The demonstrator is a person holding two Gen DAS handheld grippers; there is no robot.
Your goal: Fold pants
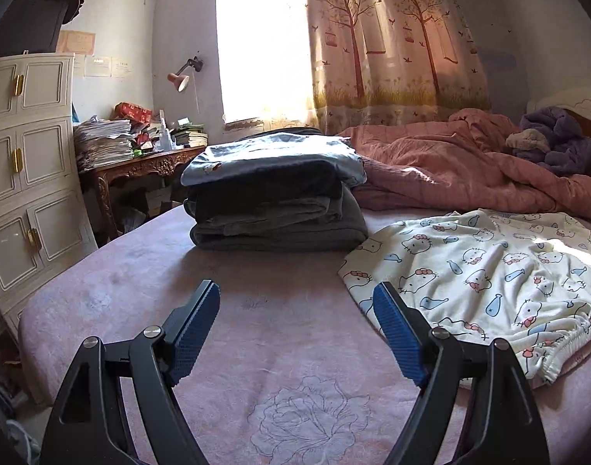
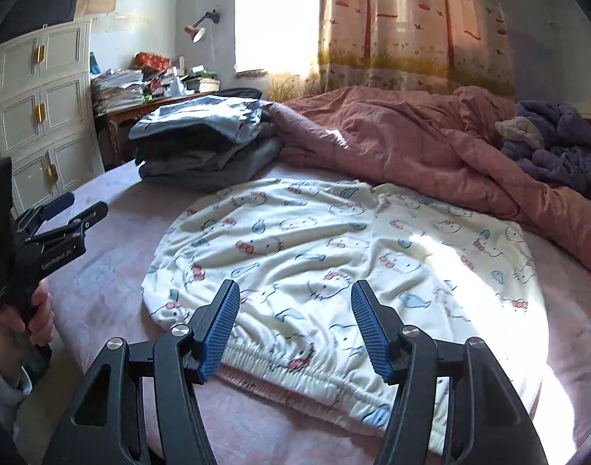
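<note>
White pants (image 2: pixel 334 240) printed with cartoon cats and blue fish lie spread flat on the pink bed sheet (image 2: pixel 101 294), their elastic waistband (image 2: pixel 295 364) toward me. My right gripper (image 2: pixel 295 286) hovers open just above the waistband, with nothing between its blue pads. In the left wrist view the pants (image 1: pixel 489 271) lie to the right. My left gripper (image 1: pixel 295 290) stands open over bare sheet (image 1: pixel 287 348), left of the pants' edge. The right wrist view shows the left gripper (image 2: pixel 82 205) at far left, held by a hand (image 2: pixel 35 310).
A stack of folded dark and pale-blue clothes (image 1: pixel 276 201) sits on the bed beyond the pants. A rumpled pink quilt (image 2: pixel 412 143) and a purple blanket (image 2: pixel 555 147) fill the back right. A white cabinet (image 1: pixel 28 178) and a cluttered desk (image 1: pixel 140 143) stand left of the bed.
</note>
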